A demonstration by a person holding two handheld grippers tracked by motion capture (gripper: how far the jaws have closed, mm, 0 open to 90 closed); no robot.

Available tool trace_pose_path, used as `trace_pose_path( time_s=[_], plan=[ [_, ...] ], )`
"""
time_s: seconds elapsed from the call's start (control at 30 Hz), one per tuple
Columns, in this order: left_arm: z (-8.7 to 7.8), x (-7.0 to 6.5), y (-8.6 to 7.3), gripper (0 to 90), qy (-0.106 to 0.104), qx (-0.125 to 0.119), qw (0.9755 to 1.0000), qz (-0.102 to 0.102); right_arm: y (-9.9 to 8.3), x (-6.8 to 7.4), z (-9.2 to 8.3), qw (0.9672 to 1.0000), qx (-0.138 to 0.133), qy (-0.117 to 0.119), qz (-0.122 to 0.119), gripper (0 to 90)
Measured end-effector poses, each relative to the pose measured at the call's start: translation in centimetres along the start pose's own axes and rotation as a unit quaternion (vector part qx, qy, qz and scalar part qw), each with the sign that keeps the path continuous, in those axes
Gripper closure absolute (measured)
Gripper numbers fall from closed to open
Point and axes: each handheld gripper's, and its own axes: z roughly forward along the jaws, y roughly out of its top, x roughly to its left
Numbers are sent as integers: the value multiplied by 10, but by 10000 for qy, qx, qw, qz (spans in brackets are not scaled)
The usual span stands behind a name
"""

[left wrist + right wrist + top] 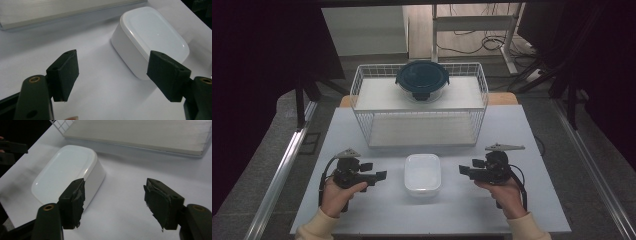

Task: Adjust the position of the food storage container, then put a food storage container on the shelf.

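A white rounded-rectangular container [422, 173] rests on the white table, between my two grippers. My left gripper [376, 171] sits to its left, pointing toward it with its jaws open and nothing between them. In the left gripper view the container [152, 37] lies ahead and to the right of the open left gripper [113, 72]. My right gripper [468, 167] is to the container's right, also open and empty. In the right gripper view the container [67, 170] lies ahead and to the left of the right gripper [115, 200], apart from its pads.
A white wire rack [419, 105] with two shelves stands at the back of the table. A round glass bowl with a dark teal lid [422, 79] sits on its top shelf. The rack's lower shelf [150, 135] lies just beyond the container. The table's edges drop to a grey floor.
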Motion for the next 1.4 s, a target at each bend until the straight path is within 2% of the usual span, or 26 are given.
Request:
trace_pose_path(
  time_s=[0.1,0.13,0.27,0.57,0.7,0.87,0.93,0.97,1.1,1.23,1.3,1.33,1.4],
  plan=[
    [0,0,0,247,-14,-36,10000,-12,-1,-2,1,10000,-5,-8,57,299],
    [0,0,0,248,-17,-50,10000,-11,-1,-3,1,9999,-32,30,142,291],
    [0,1,0,248,-2,-41,10000,-19,-2,-5,2,9996,-37,156,235,290],
    [0,0,1,246,-76,-130,9999,-39,-3,-3,7,9996,68,151,213,296],
    [4,2,3,247,-118,-158,9997,-139,-4,0,9,9995,81,243,162,320],
    [8,1,4,247,-186,-149,9996,-164,-5,3,13,9992,129,373,104,332],
    [8,0,5,247,-342,-173,9990,-246,-4,5,15,9989,141,430,83,336],
    [8,0,5,248,-342,-173,9990,-246,-4,5,15,9989,141,430,83,336],
    [8,-2,9,248,-339,-246,9989,-218,3,14,22,9984,193,536,-27,346],
    [12,-2,19,252,-418,-296,9980,-360,11,20,28,9979,206,599,-140,360],
    [15,-2,22,254,-403,-278,9982,-348,14,21,29,9980,181,596,-135,363],
    [21,-4,27,254,-464,-254,9977,-424,20,23,32,9979,172,613,-92,363],
    [25,-4,30,254,-475,-212,9977,-446,25,24,36,9980,193,598,-60,364]
  ],
)
